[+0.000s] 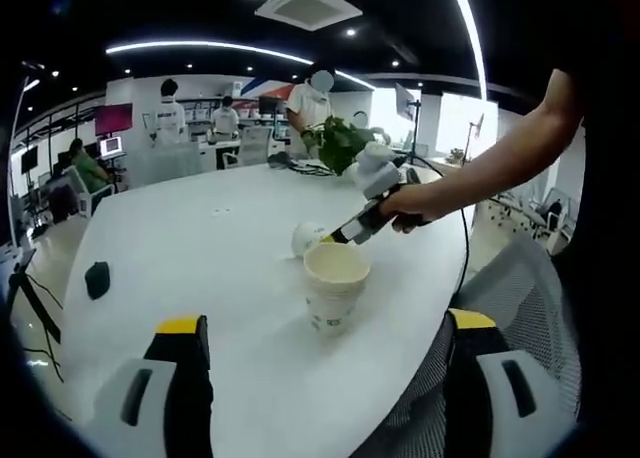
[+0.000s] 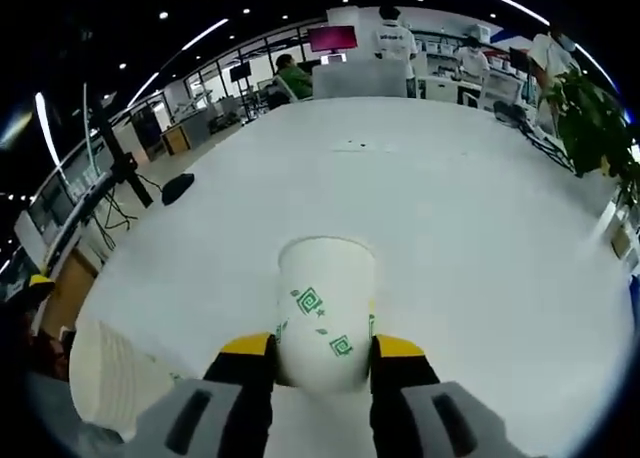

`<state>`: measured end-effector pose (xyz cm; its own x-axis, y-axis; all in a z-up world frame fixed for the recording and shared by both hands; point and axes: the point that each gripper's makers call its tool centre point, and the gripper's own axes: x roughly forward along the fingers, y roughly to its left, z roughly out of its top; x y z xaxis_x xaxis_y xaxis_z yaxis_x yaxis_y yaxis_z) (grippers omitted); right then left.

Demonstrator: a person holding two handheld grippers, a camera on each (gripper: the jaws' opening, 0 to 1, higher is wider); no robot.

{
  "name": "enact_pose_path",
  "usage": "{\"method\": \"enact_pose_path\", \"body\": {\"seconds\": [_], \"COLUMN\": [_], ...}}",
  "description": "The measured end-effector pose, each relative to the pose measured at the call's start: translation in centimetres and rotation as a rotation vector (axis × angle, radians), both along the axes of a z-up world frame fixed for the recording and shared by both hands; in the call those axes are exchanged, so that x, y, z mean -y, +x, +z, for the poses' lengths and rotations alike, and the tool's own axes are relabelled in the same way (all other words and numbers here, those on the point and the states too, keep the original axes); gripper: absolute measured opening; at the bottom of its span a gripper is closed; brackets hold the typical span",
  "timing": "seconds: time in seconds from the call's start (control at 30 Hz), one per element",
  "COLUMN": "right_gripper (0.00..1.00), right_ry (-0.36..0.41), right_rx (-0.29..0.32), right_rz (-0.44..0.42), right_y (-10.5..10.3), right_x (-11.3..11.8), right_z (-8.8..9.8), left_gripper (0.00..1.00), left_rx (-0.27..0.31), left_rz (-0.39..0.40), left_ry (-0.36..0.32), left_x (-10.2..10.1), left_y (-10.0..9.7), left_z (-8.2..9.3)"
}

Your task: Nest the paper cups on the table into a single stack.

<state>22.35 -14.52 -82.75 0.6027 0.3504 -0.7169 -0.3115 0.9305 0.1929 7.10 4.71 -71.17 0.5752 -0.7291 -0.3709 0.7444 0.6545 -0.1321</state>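
An upright stack of cream paper cups (image 1: 335, 283) stands on the white table (image 1: 200, 238), a short way ahead of my left gripper (image 1: 326, 322), whose jaws are spread wide and hold nothing. Just behind the stack, my right gripper (image 1: 330, 239) reaches in from the right in a person's hand, shut on a single white cup (image 1: 305, 238). In the right gripper view that cup (image 2: 325, 308), printed with green swirls, is pinched between my right gripper's (image 2: 324, 346) yellow-tipped jaws, low over the table (image 2: 450, 198). The ribbed stack (image 2: 110, 378) sits at the lower left.
A black mouse (image 1: 97, 278) (image 2: 178, 186) lies near the table's left edge. A potted plant (image 1: 335, 143) (image 2: 590, 118) stands at the far side. A grey mesh chair (image 1: 500, 278) is beside the near table edge. People sit and stand at desks beyond.
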Motion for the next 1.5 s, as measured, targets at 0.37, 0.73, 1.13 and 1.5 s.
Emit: {"method": "enact_pose_path", "body": {"seconds": [0.37,0.73,1.13,1.5], "right_gripper": [0.36,0.36,0.36,0.36], "right_ry": [0.057,0.102,0.174,0.237], "right_rx": [0.034,0.111,0.214,0.272], "right_rz": [-0.028,-0.021,0.018,0.076], "right_y": [-1.9,-3.5,-4.6,-6.2], "right_x": [1.1,1.5,1.0,-0.6], "right_z": [1.5,5.1,9.7,13.2], "left_gripper": [0.95,0.96,0.92,0.82], "left_rx": [-0.011,-0.001,0.017,0.036], "left_rz": [-0.02,-0.043,-0.059,-0.087], "left_ry": [-0.022,-0.013,-0.051,-0.095], "left_x": [0.8,1.5,2.6,3.9], "left_y": [0.1,0.3,0.9,1.1], "left_z": [0.3,0.6,2.3,4.2]}}
